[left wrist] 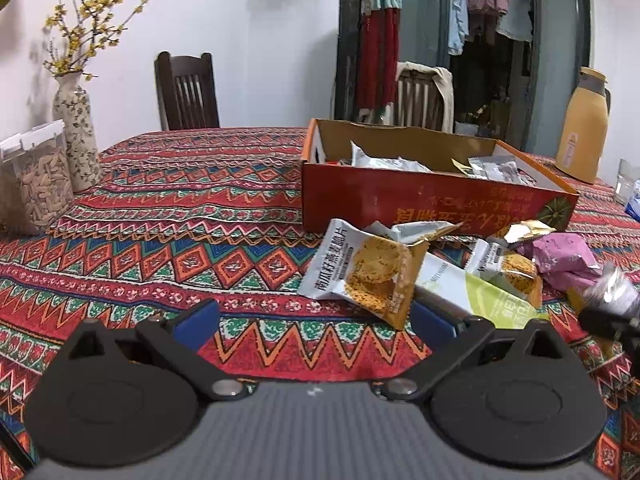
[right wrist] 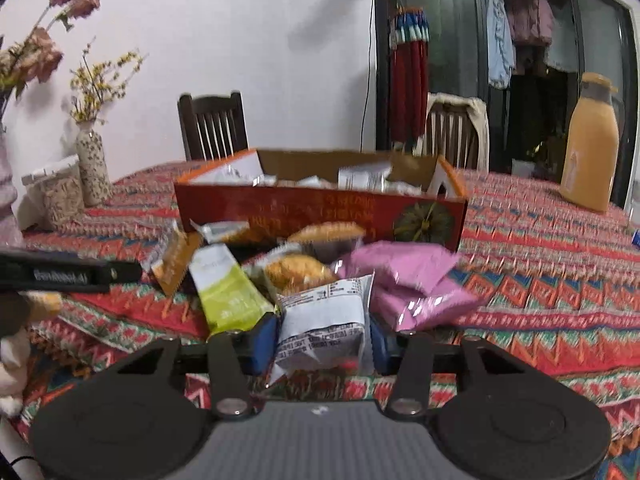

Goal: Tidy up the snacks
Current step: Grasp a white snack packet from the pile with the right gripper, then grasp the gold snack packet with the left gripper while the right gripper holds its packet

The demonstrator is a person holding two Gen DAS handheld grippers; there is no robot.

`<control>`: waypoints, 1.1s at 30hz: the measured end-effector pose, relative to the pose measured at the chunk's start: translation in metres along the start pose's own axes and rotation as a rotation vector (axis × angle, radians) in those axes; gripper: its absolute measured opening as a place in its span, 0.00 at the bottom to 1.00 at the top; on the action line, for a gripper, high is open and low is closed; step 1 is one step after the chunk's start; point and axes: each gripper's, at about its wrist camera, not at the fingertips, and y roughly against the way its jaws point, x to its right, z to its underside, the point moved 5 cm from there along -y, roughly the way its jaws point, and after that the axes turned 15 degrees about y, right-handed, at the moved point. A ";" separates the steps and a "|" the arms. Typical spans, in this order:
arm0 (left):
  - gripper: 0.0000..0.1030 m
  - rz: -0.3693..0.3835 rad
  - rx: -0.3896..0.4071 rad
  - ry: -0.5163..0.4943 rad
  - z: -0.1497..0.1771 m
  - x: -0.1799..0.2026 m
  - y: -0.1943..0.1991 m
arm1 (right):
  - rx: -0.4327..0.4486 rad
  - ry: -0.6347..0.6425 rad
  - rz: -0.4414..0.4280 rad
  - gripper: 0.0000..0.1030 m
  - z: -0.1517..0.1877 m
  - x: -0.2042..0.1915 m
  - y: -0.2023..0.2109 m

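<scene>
Left wrist view: my left claw [left wrist: 316, 320] hangs low over the tablecloth [left wrist: 160, 240] with its blue pads spread wide and nothing between them. Just ahead and right of it leans a biscuit pack [left wrist: 366, 270], its lower corner beside my right pad. Beyond it lies the loose pile: a second biscuit pack [left wrist: 508, 268], a green-and-white packet [left wrist: 480, 296], a pink packet [left wrist: 560, 256] and some gold foil [left wrist: 524, 230]. Behind the pile stands the red box [left wrist: 420, 200], already holding several silvery packets; I cannot count them. At the right edge my other claw shows as a blur carrying something silver.

Right wrist view: my right claw [right wrist: 324, 338] is clamped on a white packet [right wrist: 324, 320] with small black print, held upright between the pads, in front of the pile and nearer to me than the box [right wrist: 320, 216]. I count here two pink packets [right wrist: 412, 280], one green one [right wrist: 228, 292], and about three biscuit packs, though the blur makes that uncertain. The left claw's finger reaches in from the left edge.

I judge the step in hand to be carrying this white packet to the box. Next I should lift it clear over the near wall and let go inside. My left claw could take the leaning biscuit pack, closing across its narrow width.
</scene>
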 end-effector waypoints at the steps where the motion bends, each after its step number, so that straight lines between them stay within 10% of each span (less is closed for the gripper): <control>1: 1.00 0.003 -0.014 -0.004 -0.001 0.001 0.000 | 0.011 0.001 0.005 0.45 -0.003 0.002 0.003; 15: 1.00 0.026 -0.100 -0.190 -0.026 0.037 -0.036 | 0.043 -0.055 0.078 0.46 -0.017 0.047 -0.014; 26: 1.00 0.062 -0.144 -0.101 -0.034 0.030 -0.075 | 0.045 -0.089 0.028 0.46 -0.014 0.053 -0.041; 33: 0.73 0.139 -0.179 -0.055 -0.032 0.028 -0.079 | 0.059 -0.105 -0.006 0.47 -0.011 0.052 -0.045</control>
